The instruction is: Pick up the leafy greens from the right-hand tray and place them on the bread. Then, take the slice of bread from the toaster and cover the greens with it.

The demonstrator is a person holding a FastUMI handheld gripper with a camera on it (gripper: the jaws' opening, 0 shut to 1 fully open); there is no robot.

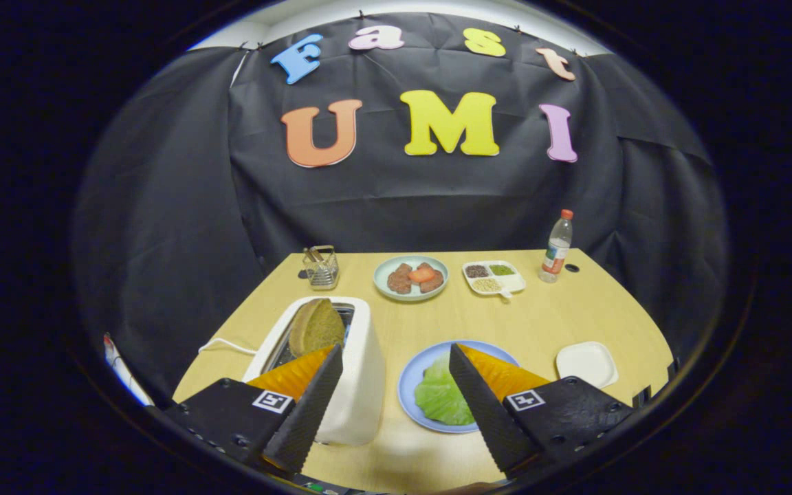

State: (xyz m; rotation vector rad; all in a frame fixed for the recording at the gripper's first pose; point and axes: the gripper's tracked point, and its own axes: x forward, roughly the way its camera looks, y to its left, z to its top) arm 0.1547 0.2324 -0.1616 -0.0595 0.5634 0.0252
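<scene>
gripper view: i see the light wooden table (540,316), then a white toaster (358,375) holding a brown bread slice (316,326), then a blue plate (413,375) with green lettuce (441,397). my gripper (396,368) is spread wide, gripping nothing, fingers flanking toaster and plate.

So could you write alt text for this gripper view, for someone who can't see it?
An open gripper hovers above a wooden table, with a white toaster holding a brown bread slice and a blue plate of leafy greens just ahead. Beyond are an empty white tray, a plate of meat, a divided dish and a bottle.
</scene>
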